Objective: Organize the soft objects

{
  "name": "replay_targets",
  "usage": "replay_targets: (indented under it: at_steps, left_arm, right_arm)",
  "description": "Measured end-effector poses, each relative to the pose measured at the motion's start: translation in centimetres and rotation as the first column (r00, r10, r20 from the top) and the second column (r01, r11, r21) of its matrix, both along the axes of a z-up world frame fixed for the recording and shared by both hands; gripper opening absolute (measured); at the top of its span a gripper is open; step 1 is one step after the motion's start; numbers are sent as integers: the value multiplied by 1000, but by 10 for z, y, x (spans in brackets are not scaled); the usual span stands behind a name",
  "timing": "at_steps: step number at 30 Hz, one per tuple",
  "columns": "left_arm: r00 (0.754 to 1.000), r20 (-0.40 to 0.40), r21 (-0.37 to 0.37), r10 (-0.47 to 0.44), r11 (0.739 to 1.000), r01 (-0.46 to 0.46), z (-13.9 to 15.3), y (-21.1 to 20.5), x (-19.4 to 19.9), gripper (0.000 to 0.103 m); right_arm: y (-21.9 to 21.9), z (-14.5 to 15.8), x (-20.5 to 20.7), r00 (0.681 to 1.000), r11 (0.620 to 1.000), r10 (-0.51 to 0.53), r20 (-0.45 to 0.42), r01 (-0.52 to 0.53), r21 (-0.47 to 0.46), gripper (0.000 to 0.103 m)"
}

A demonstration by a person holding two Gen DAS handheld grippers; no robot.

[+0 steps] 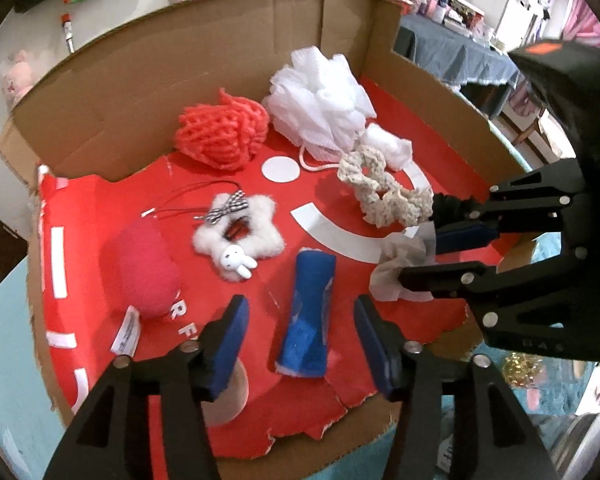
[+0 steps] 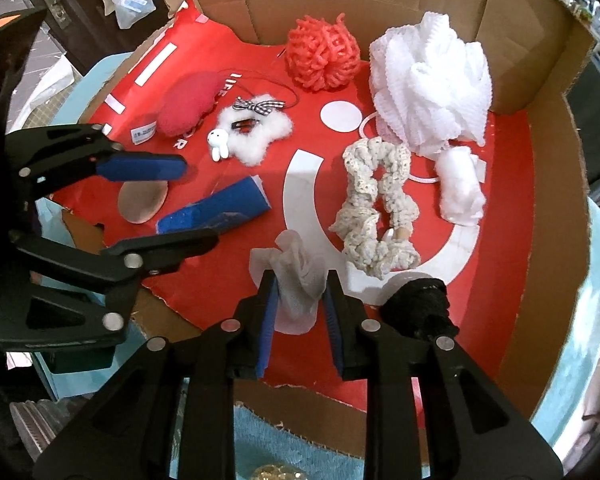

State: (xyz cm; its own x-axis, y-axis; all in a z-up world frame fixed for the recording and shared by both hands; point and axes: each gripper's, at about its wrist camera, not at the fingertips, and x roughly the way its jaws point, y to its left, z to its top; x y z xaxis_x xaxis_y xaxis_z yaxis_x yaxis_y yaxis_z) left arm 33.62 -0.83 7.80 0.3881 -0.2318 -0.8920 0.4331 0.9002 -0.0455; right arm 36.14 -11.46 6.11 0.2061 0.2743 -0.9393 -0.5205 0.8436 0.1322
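The right tongs (image 2: 298, 300) grip a thin, crumpled white mesh scrunchie (image 2: 296, 276) at the near edge of the red sheet (image 2: 500, 240) lining the open cardboard box (image 2: 340, 0). The left tongs (image 1: 300, 344) stand wide, straddling one blue cloth roll (image 1: 308, 312). Also on the sheet lie one cream crochet scrunchie (image 2: 376, 216), one black scrunchie (image 2: 420, 304), one white bath pouf (image 2: 432, 84), one coral net ball (image 2: 322, 56), one pink pad (image 2: 186, 104) and one fluffy white star (image 2: 256, 128).
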Motion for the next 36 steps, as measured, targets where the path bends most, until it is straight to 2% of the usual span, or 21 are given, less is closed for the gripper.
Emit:
replay_targets:
  at_steps: [2,3,4,8,12,19,22,25,29,36]
  left_arm:
    - [1000,13,-12,22,1000,-21,5,6,-4,66]
    - [999,18,-15,29,999,-28,7,9,-7,68]
    - [999,24,-18,36,999,-36,9,12,-9,70]
    - [995,55,-29,80,996,-78,19,15,-21,82]
    - [989,87,-52,121,992,-116,30,19,-34,85]
    - [966,154,-108,208,975,-193,48,27,-51,98]
    - [950,164,-134,267,960,-247,50,33,-55,101]
    - [938,161,-128,308,949,-289,45,36,-57,101]
    - [935,144,-94,323,945,-312,33,34,-57,101]
    - [928,131,-83,348,937,-339,22,34,-56,102]
  right_arm:
    - [-1,4,-2,1000,1000,-14,14,14,-6,31]
    - [-4,6,-2,1000,1000,-19,20,19,-3,45]
    - [-6,10,-4,999,1000,-28,31,28,1,66]
    - [-10,27,-13,993,999,-48,105,50,-9,68]
    - [-17,41,-23,984,995,-92,154,97,-27,68]
    - [-33,56,-41,963,981,-176,205,188,-41,73]
    - [-37,60,-48,951,972,-215,223,230,-41,79]
    - [-40,61,-52,938,963,-253,235,269,-36,79]
    - [-43,57,-54,927,950,-299,228,312,-24,79]
    - [-47,44,-54,915,936,-340,215,351,-14,79]
